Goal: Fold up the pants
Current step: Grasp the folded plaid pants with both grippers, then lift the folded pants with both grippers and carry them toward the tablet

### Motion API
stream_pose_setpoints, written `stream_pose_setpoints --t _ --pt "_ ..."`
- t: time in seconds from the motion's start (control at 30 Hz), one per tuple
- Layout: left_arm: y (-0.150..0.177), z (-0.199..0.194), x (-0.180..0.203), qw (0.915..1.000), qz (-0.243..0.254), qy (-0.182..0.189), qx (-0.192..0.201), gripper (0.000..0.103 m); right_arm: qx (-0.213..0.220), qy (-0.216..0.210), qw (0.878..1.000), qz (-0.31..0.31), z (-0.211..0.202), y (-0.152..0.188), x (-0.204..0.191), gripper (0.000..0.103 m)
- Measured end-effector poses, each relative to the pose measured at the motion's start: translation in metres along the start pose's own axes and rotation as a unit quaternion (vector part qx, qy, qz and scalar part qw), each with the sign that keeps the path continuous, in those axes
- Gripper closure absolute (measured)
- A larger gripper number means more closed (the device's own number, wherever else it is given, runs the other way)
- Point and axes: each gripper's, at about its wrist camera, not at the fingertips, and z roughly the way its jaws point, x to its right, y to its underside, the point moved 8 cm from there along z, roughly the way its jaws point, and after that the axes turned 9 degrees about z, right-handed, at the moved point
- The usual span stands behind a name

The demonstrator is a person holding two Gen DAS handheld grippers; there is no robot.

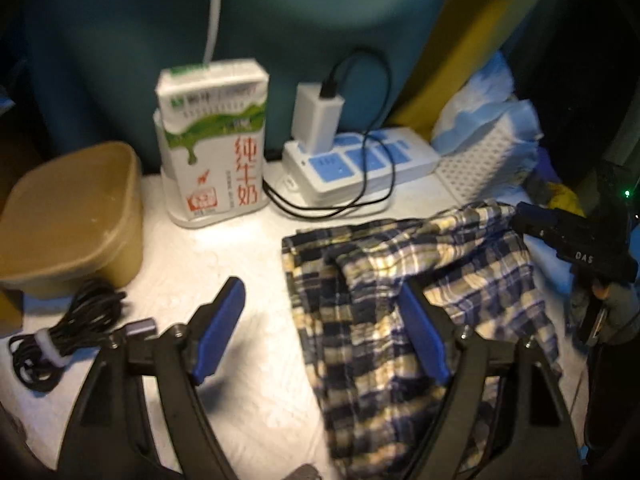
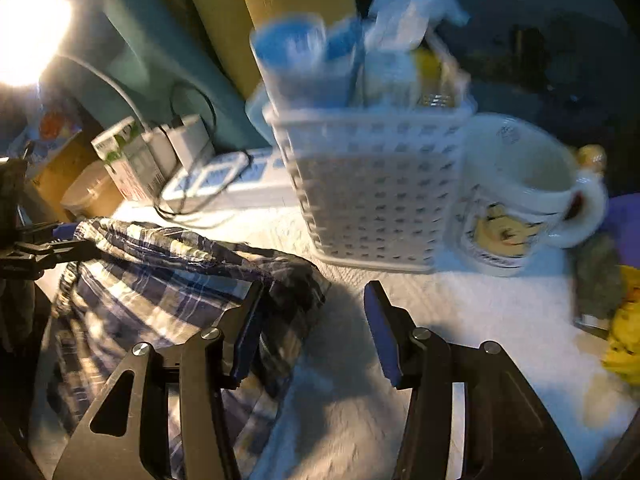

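Note:
Plaid pants (image 1: 400, 292) in blue, navy and cream lie bunched on the white table, partly folded over. In the left wrist view my left gripper (image 1: 320, 312) is open above their left edge, its right blue pad over the cloth, its left pad over bare table. The right gripper (image 1: 576, 248) shows at the pants' far right corner. In the right wrist view my right gripper (image 2: 312, 320) is open and empty; its left finger lies over the right end of the pants (image 2: 180, 276), its right finger over bare table. The left gripper (image 2: 36, 248) shows at the pants' far left.
A milk carton (image 1: 216, 144), a brown tub (image 1: 76, 216), a coiled black cable (image 1: 64, 336) and a power strip with charger (image 1: 360, 160) stand behind and left. A white perforated basket (image 2: 372, 188) and a Pooh mug (image 2: 520, 196) stand close behind the right gripper. A lamp (image 2: 28, 32) glares.

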Motion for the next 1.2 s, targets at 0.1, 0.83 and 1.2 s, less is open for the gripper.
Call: stream_pose_setpoints --t 0.1,0.83,1.2 --pt "0.004 -0.014 -0.001 0.9999 -0.003 -0.006 0.010 0.023 0.018 0.011 1.000 -0.005 -0.022 0.000 -0.002 0.039" --pt "-0.005 0.068 -0.001 0.9974 0.007 0.062 -0.036 0.023 -0.048 -0.076 0.996 0.012 0.054 0.010 -0.014 0.039" --pt "-0.009 0.064 0.030 0.9957 0.042 0.081 -0.018 0.084 -0.038 -0.066 0.995 -0.057 0.057 0.014 -0.050 0.085"
